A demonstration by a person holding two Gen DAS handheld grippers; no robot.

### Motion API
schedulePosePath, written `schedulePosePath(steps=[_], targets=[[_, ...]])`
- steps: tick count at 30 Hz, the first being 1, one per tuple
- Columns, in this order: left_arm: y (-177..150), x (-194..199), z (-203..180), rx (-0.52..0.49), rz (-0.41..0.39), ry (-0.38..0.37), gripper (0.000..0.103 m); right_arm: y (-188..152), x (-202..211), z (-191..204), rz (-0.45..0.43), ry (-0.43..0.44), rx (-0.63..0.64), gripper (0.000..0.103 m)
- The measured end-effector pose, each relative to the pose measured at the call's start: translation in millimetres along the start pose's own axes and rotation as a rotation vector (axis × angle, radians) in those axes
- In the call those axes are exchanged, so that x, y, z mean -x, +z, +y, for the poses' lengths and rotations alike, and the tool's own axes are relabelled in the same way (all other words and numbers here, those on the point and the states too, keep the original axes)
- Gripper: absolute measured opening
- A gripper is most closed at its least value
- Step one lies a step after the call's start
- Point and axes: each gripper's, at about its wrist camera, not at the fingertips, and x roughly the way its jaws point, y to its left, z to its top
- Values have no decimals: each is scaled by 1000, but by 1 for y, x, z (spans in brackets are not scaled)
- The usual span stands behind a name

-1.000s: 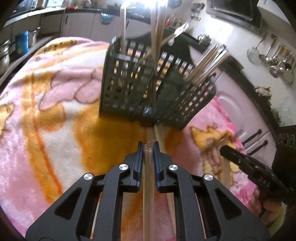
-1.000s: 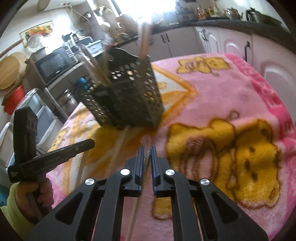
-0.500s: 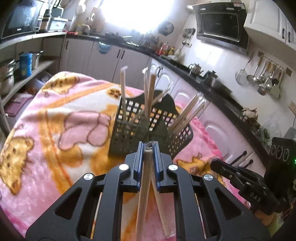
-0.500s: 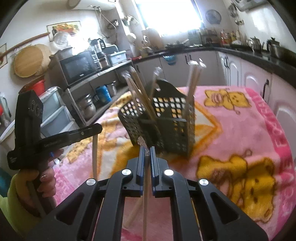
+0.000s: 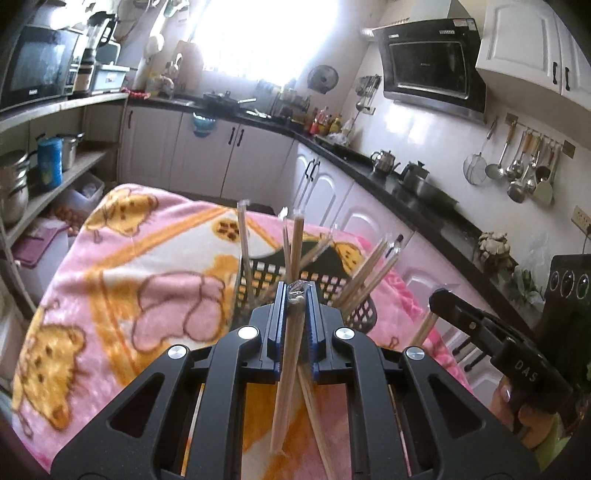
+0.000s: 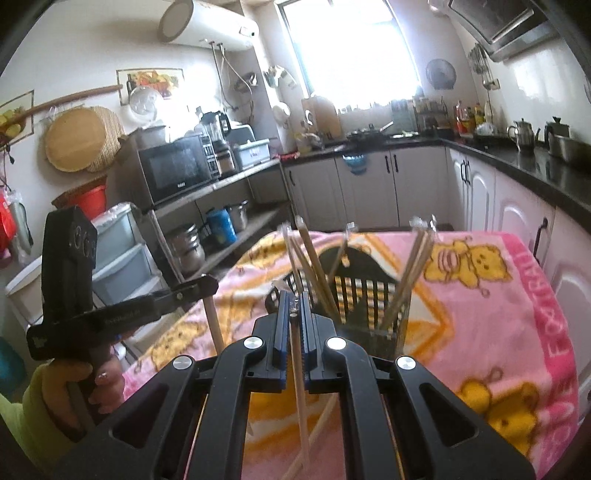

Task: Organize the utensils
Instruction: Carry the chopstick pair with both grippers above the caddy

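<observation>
We note the left gripper (image 5: 296,295) clamped tight on a wrapped pair of wooden chopsticks (image 5: 286,373); the sticks hang down from the blue pads toward the pink blanket (image 5: 110,280), their lower ends splayed apart. The right gripper (image 6: 294,306) is likewise closed on a single pale chopstick (image 6: 299,391), gripped near its top end, the shaft hanging down below the jaws.

The black slotted utensil basket (image 5: 332,280) stands on the blanket just ahead of both grippers, already holding several upright and leaning chopsticks in wrappers.

From the left wrist we see the range hood (image 5: 432,70) and hanging ladles (image 5: 517,166) on the wall to its right, plus the right gripper's black body with a hand (image 5: 513,398) at the frame's edge. From the right wrist we see the opposite side: microwave (image 6: 173,166), water heater (image 6: 210,26), storage drawers (image 6: 118,251), and the hand (image 6: 81,387) in a yellow-green sleeve holding the left gripper, its chopstick hanging below the tip. Only this view shows the basket's arched handle (image 6: 354,258) clearly.
</observation>
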Motion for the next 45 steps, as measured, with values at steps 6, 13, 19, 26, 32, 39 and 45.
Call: schedulePosePath(steps=[6, 13, 19, 26, 32, 39, 45], targets=[[30, 10, -5, -23, -63, 2, 4, 26, -1, -1, -54, 9, 6, 6], [61, 14, -13, -46, -120, -2, 4, 59, -2, -10, -108, 16, -12, 6], [87, 11, -19, -56, -168, -4, 4, 85, 2, -21, -155, 4, -19, 6], [105, 4, -22, -55, -225, 28, 4, 104, 8, -29, -202, -34, -14, 6], [109, -7, -23, -42, -258, 51, 4, 110, 13, -36, -236, -81, 1, 5], [106, -17, -23, -34, -275, 56, 4, 111, 11, -40, -257, -141, 37, 6], [99, -27, -22, -55, -292, 88, 4, 104, 0, -49, -232, -167, 31, 6]])
